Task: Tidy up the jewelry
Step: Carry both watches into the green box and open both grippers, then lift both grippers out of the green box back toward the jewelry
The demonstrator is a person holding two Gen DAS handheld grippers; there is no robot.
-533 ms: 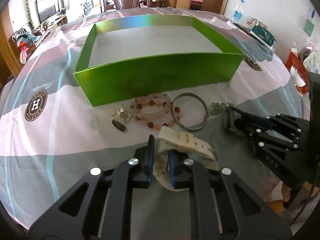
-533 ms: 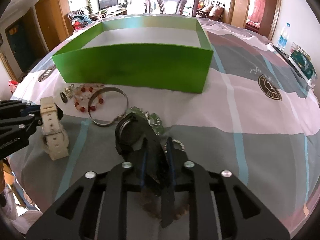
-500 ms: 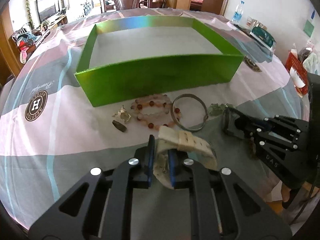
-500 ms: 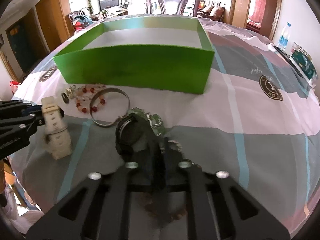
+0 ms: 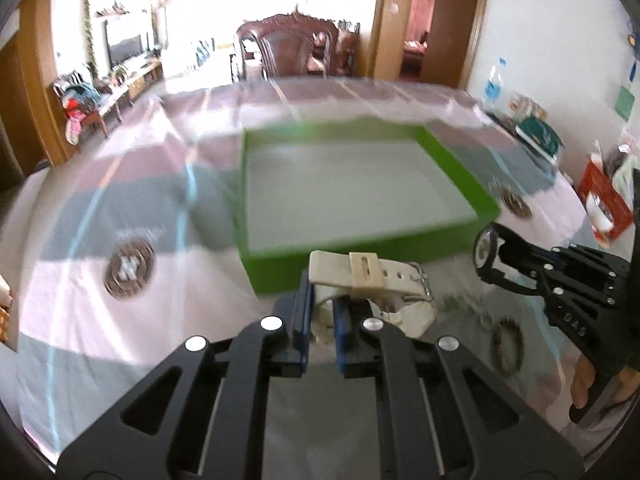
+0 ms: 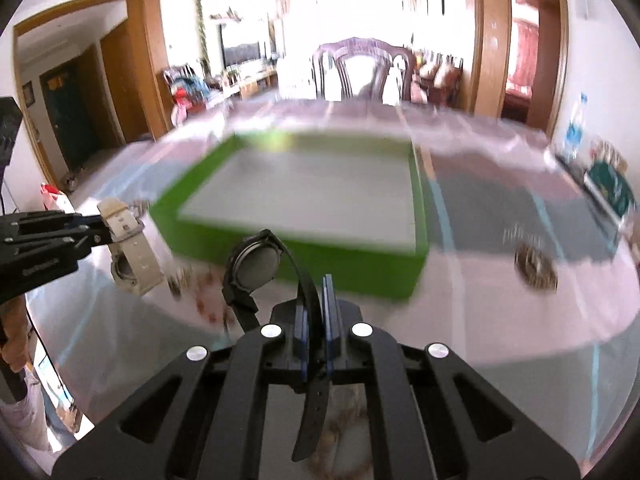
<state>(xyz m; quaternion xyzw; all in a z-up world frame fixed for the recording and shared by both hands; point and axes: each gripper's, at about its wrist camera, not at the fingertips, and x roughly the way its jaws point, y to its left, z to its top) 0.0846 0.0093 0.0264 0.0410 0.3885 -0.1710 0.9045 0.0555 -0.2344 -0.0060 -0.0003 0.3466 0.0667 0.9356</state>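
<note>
Blurred jewelry [image 5: 507,344] beneath lifted watches [image 5: 372,280]

A cream-white watch [image 5: 372,280] with a buckled strap hangs clear of the counter, pinched by its band in the left tool [image 5: 322,316]. A black watch [image 6: 256,264], round face turned up and strap trailing down, is clamped by its band in the right tool [image 6: 314,320]. Beyond both sits the open green box [image 5: 460,176], its pale floor bare. A brown beaded bracelet [image 5: 507,346] lies blurred on the cloth.
</note>
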